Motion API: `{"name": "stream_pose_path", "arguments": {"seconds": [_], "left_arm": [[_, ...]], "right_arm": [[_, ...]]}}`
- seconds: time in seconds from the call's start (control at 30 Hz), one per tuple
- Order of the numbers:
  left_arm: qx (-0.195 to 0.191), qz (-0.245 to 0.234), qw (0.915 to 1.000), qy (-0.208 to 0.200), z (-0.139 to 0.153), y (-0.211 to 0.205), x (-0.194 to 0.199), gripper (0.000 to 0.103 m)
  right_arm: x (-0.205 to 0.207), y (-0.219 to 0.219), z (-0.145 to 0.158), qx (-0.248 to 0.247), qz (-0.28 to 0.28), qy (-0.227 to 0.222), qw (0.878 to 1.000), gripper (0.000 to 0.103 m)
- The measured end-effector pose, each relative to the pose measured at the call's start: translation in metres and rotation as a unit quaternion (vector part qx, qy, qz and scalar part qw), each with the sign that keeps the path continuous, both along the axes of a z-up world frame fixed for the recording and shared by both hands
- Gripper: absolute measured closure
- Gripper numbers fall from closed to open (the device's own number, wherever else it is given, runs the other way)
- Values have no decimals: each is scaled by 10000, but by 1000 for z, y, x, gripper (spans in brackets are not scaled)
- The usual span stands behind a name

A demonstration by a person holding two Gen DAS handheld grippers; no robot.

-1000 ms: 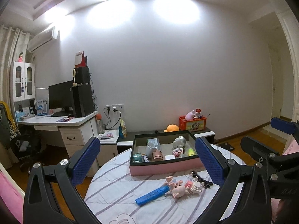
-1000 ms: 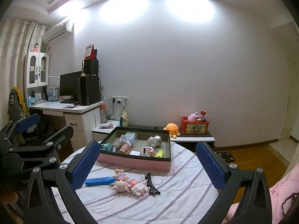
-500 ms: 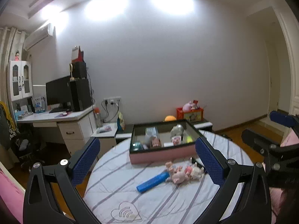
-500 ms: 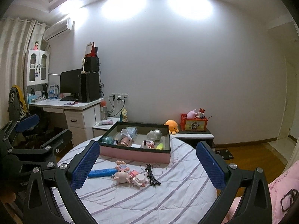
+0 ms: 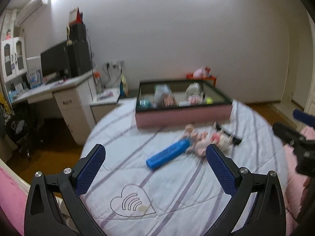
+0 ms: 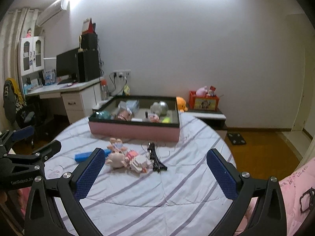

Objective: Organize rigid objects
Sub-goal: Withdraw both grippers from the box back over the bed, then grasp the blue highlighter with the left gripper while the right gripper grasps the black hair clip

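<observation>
Both my grippers are spread wide, nothing between the pads. Left gripper (image 5: 155, 164) hangs over the near part of the round table (image 5: 177, 192); its view is motion-blurred. Right gripper (image 6: 155, 169) hangs over the table's near right side.

Just beyond the left gripper: blue bar (image 5: 168, 154) lying flat, tilted, far end touching a cluster of pink toy figures (image 6: 118, 157). Block-built pink figure (image 6: 138, 162) touches that cluster on its right. Black Eiffel tower model (image 6: 154, 158) lies on its side just right of the block figure, thin wire looped around it.

Far side of the table: pink tray with black rim (image 6: 135, 130), already holding several small items, too blurred to name. Desk with monitor (image 6: 67, 64) far left.
</observation>
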State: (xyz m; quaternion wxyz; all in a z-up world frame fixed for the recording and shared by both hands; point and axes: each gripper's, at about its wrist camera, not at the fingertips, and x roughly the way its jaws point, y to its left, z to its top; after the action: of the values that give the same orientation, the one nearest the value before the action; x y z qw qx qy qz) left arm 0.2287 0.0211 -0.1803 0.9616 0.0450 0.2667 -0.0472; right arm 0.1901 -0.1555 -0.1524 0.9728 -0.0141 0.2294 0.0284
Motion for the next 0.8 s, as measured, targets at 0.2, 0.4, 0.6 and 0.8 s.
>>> {"name": "stream_pose_path", "arguments": {"seconds": [0.2,0.4,0.6,0.8], "left_arm": [[238,-108,9972,706,-37,-1,38,0],[419,-268,9916,1194,-61,-4,82,0],[719,-440,9831,1624,-76,-18,114,4],[370,-882,9799,1749,-75,-25,123,45]], "right_arm": [[28,-8,-28,-5,-79,478,9988,0],[58,-20,-55,-39,-234,953,9952,0],[83,-32,-70,-234,-479,1287,9903,0],[109,-34,-81,-382,-377,1704,9839,0]]}}
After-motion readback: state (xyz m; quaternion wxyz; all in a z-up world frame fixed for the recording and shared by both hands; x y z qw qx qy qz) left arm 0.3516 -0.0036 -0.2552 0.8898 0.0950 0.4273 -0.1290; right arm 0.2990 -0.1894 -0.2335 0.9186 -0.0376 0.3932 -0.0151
